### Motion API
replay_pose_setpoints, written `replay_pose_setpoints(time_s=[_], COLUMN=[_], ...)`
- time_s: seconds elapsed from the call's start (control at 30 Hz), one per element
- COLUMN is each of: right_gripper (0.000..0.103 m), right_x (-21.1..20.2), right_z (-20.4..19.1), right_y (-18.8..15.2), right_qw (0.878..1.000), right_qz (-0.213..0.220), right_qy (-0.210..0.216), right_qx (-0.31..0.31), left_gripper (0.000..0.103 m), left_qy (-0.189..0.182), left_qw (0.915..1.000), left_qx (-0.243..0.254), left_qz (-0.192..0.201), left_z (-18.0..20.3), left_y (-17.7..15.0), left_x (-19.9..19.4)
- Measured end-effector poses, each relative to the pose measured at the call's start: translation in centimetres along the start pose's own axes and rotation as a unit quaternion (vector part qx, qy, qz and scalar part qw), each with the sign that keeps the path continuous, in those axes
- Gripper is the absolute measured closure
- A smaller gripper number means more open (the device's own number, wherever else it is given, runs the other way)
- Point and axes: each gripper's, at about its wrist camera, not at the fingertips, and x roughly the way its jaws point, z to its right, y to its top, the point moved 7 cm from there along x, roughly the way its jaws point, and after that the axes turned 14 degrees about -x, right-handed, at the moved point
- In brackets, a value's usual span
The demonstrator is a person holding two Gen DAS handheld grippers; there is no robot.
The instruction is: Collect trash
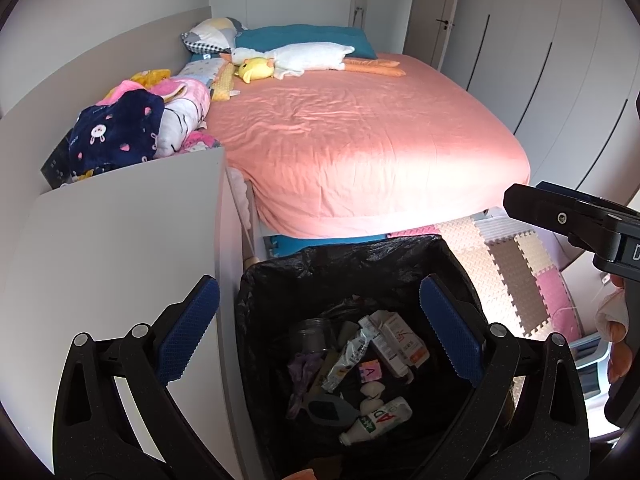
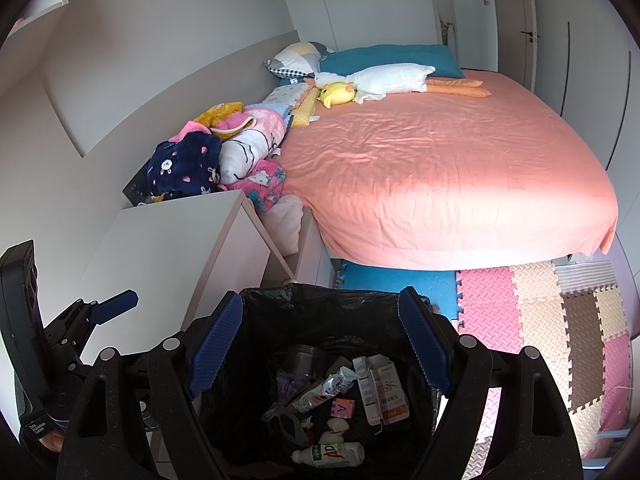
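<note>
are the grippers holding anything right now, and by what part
Nothing is held. The left gripper and right gripper both stand open and empty above the trash bin.

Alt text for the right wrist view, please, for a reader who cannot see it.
The right claw, open and empty, hangs over a bin lined with a black bag, with a bottle, cartons and wrappers inside. Beyond are a bed with a pink sheet and plush toys, and foam floor mats to the right.

Soft daylight brightens the bed (image 1: 360, 140); the bin (image 1: 280, 280) interior stays dim; fisheye edges curve darkly.
</note>
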Motion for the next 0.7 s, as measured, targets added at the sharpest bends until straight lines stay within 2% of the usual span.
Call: replay_pose_setpoints(time_s=[0.7], right_gripper=[0.022], right_x=[0.29], right_z=[-0.03], right_y=[-0.56], right_qw=[1.000], right_qz=[-0.007], right_qy=[0.000], right_qx=[-0.001], left_gripper=[0.006], left_qy=[0.006], left_qw=[0.9999], left_qx=[0.006], left_qz=[-0.008], left_z=[-0.15], left_y=[-0.46], left_x=[0.56])
